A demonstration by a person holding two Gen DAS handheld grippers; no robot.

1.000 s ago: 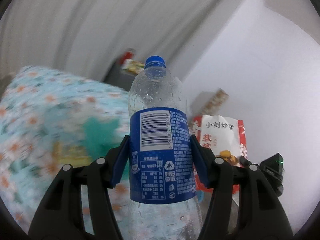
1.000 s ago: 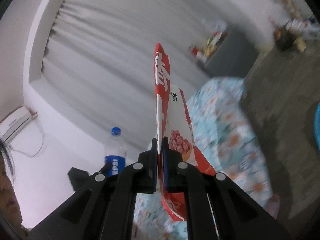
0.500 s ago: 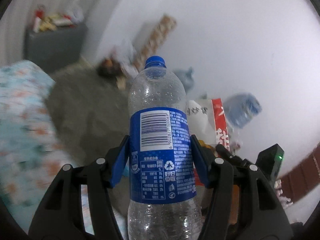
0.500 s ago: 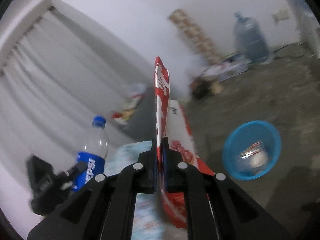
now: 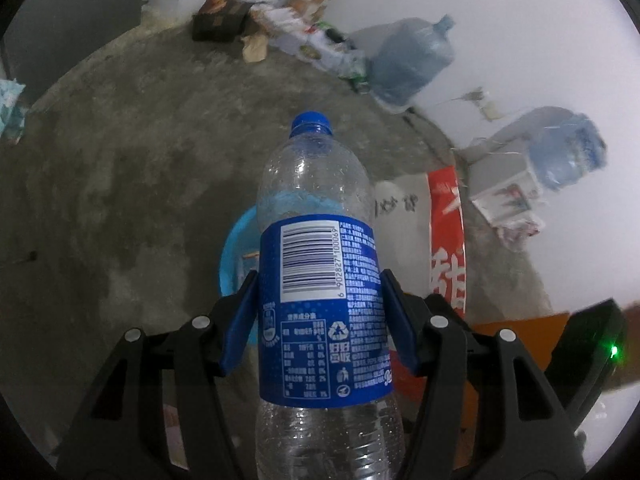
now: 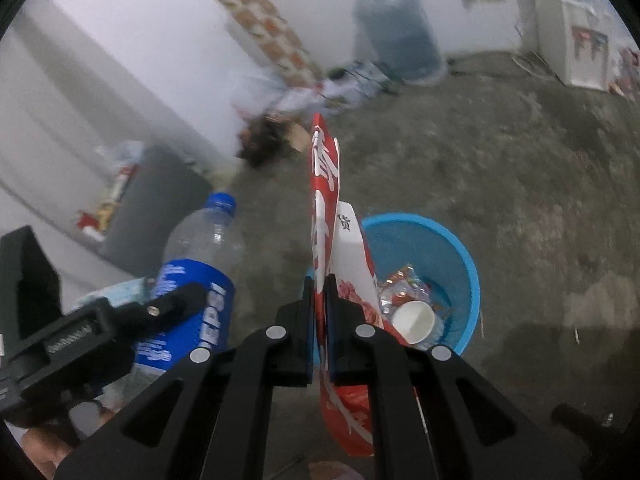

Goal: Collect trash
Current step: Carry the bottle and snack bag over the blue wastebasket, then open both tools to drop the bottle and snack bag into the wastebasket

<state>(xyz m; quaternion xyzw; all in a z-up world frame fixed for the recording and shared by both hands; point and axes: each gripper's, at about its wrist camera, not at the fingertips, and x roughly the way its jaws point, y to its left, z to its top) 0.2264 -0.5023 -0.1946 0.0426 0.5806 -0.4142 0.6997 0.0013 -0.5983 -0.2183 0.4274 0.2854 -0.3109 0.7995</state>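
Note:
My left gripper (image 5: 320, 316) is shut on an empty clear plastic bottle (image 5: 316, 200) with a blue label and blue cap, held upright. The same bottle (image 6: 196, 264) shows at the left of the right wrist view, gripped by the left gripper (image 6: 168, 304). My right gripper (image 6: 320, 312) is shut on a flat red and white snack bag (image 6: 324, 200), also seen beside the bottle as the snack bag (image 5: 444, 240). A blue plastic bin (image 6: 464, 264) stands on the floor just below and ahead of both grippers; it holds wrappers and a paper cup (image 6: 414, 320). The bin (image 5: 236, 248) is mostly hidden behind the bottle.
The floor is bare grey concrete (image 5: 120, 168). Large blue water jugs (image 5: 408, 60) stand by the white wall, with a pile of boxes and papers (image 5: 280, 28) in the corner. A white appliance (image 6: 568, 48) stands at the far right. A grey cabinet (image 6: 156, 200) is at left.
Both grippers swung away from the flowered bed and curtains and tipped down toward the floor. The blue bin has come into view close beneath them. Both grips are unchanged.

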